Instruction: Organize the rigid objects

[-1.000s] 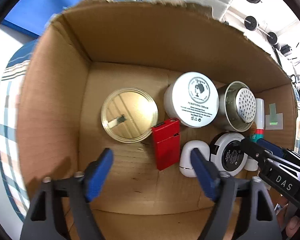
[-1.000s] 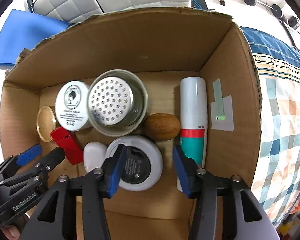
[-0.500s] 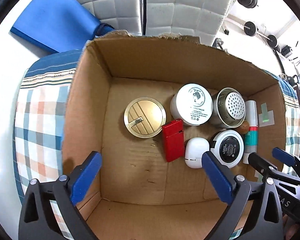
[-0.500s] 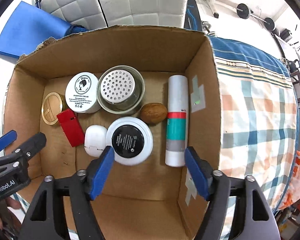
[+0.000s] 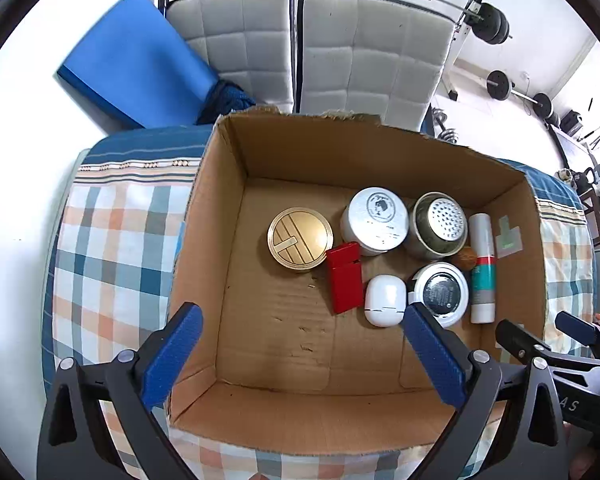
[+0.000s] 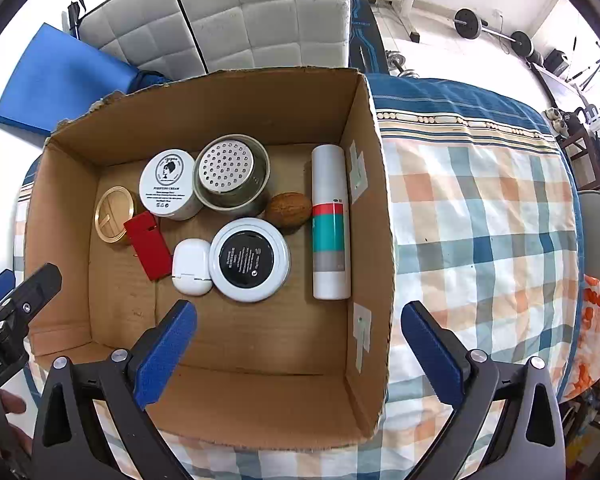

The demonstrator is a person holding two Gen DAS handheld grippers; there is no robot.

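Jaws of the left gripper (image 5: 300,356) stand wide apart with nothing between them; those of the right gripper (image 6: 300,348) have just been opening and are likewise spread and empty, both above the cardboard box (image 6: 236,120) on the checked cloth (image 6: 480,220). The box holds eight things, one of each, all lying toward its right wall. The striped tube (image 6: 330,220) lies along that wall. Just left of it sit a walnut (image 6: 288,209) and a white round case with a black centre (image 6: 250,259). Further left come a perforated metal cup (image 6: 230,172), a white cream jar (image 6: 168,182), a white earbud case (image 6: 191,266), a red lighter (image 6: 148,244) and a gold tin (image 6: 110,214).
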